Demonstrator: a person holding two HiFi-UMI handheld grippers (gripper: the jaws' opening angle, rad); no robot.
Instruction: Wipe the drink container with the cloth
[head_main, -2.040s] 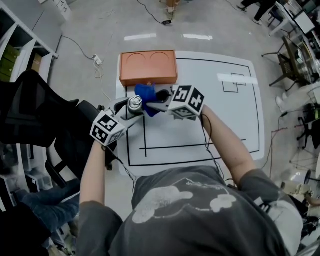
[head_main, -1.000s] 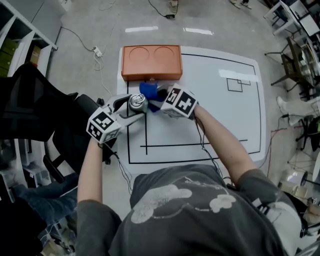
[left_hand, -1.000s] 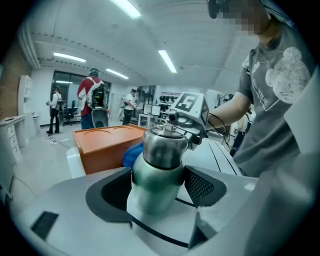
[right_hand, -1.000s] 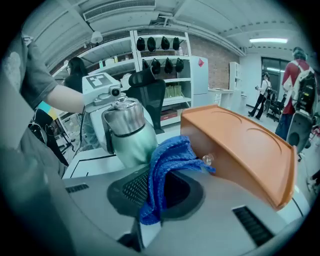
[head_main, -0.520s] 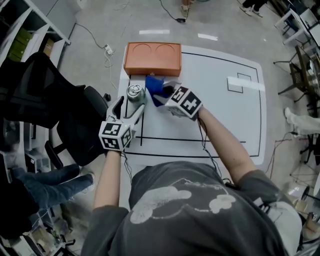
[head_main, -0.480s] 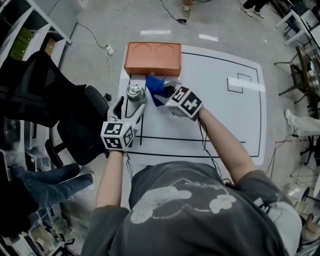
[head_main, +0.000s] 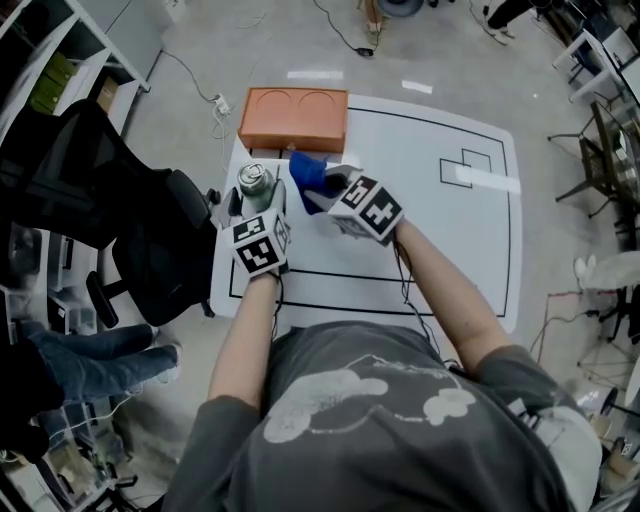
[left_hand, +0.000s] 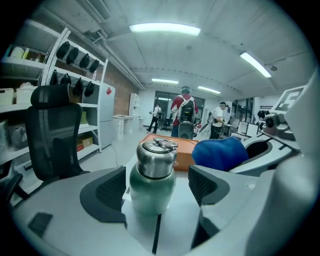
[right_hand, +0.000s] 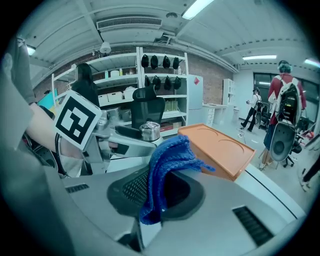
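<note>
Head view, drink container (head_main: 256, 182): green flask with a steel cap, standing upright near the left edge of the white mat (head_main: 430, 210), just in front of the orange tray's (head_main: 293, 118) left end.
Left gripper view, flask: it is sitting on a black line of the mat, cap on top.
Left gripper (left_hand: 157, 186): jaws have just been opening and are standing wide, one on each side of the flask; the pads are not pressing on it, with a gap showing at the right pad.
Cloth (head_main: 307, 172): blue knitted cloth, hanging bunched just to the right of the flask; contact between them cannot be told.
Right gripper (right_hand: 160, 192): jaws are clamping the cloth, its folds spilling up and out past the pads.
Tray: two round recesses are showing on its top, and it is lying at the mat's far left corner.
Office chair (head_main: 100, 200): black, standing on the floor left of the mat.
</note>
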